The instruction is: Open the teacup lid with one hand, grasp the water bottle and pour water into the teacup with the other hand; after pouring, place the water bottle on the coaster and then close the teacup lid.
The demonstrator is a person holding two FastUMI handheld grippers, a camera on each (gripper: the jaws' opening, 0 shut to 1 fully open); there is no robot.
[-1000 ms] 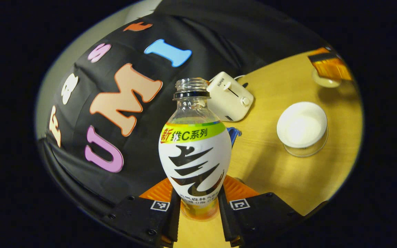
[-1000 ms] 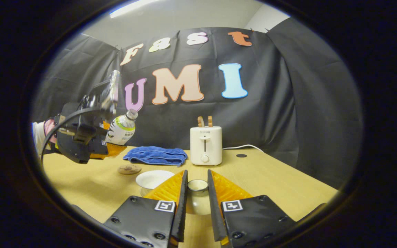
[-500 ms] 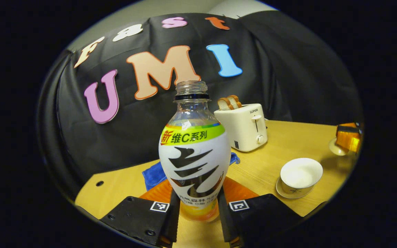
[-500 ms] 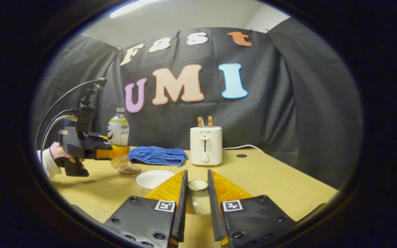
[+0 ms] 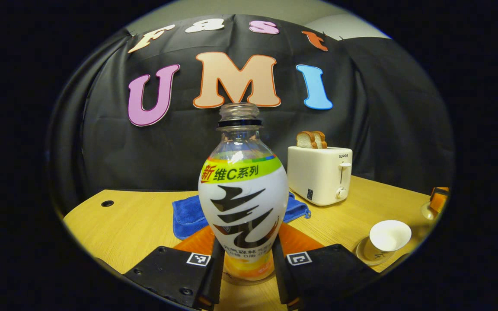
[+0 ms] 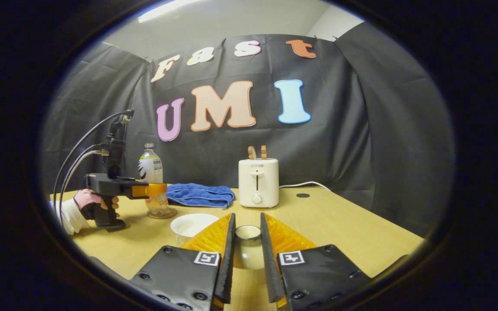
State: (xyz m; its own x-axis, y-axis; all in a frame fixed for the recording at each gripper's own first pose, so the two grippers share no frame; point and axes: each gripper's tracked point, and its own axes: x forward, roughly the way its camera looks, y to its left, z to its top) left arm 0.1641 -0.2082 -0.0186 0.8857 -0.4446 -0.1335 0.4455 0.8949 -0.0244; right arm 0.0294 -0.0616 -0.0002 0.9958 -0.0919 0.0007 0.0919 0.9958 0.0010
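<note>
Wooden table (image 6: 344,229): left gripper (image 5: 244,270) clamps upright clear plastic labelled bottle (image 5: 243,194); right gripper (image 6: 247,259) pinches white ceramic lid (image 6: 247,250). Abrupt release may topple bottle.

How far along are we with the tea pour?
Lid is off: the right gripper holds the teacup lid above the table, and the teacup stands open. The water bottle stands upright on the coaster, with the left gripper clamped on it. Left: release the bottle and put the lid on the cup.
</note>
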